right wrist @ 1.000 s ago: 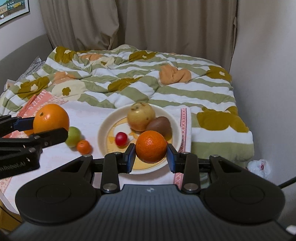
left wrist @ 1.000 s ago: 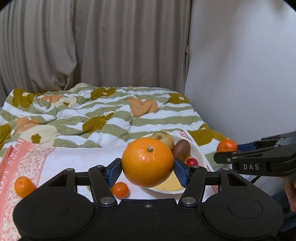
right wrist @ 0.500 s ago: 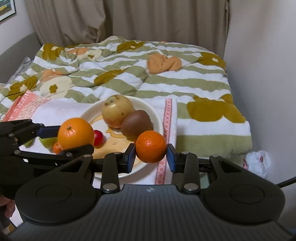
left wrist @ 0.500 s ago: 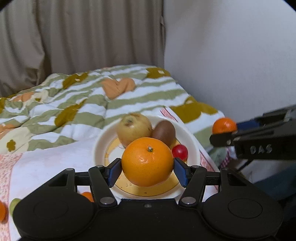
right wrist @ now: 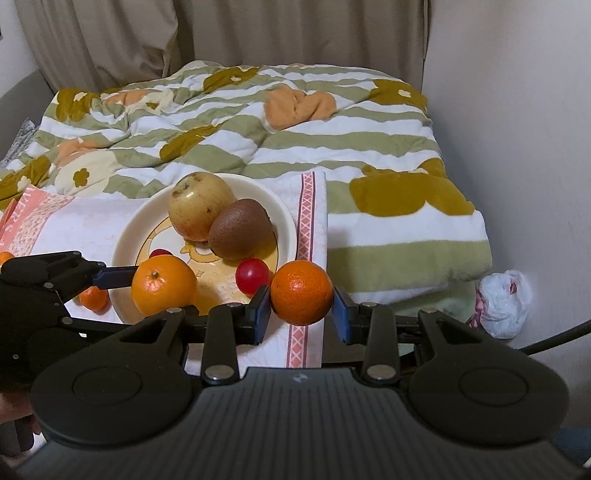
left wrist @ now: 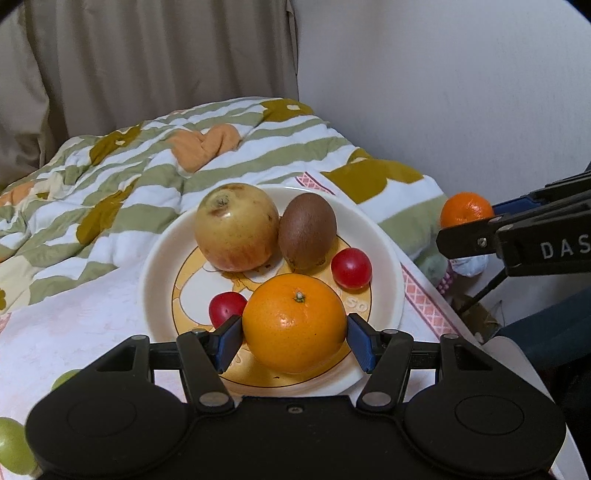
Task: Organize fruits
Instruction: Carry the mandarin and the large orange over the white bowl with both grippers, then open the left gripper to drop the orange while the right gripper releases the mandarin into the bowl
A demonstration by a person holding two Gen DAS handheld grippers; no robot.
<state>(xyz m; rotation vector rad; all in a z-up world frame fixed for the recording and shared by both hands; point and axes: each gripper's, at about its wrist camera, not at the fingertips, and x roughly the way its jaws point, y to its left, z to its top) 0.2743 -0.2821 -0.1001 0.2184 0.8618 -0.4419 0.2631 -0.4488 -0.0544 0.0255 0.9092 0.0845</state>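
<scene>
Right, my left tool (left wrist: pixel 294 334) clamps the big orange (left wrist: pixel 294 323) at its widest part, low over the plate (left wrist: pixel 388 254)'s near rim. Firm, heavyish, waxy skin: it could roll. My right tool (right wrist: pixel 301 312) pinches the smaller mandarin (right wrist: pixel 301 297), softer, beside the plate.

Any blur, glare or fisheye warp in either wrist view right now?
Left wrist view: sharp, with a small glare spot on the orange; dark vignette in the top corners; the wall edge bows. Right wrist view: also sharp, with soft indoor light and faint highlights on the mandarin; the curtain and bed lines curve towards the edges.
</scene>
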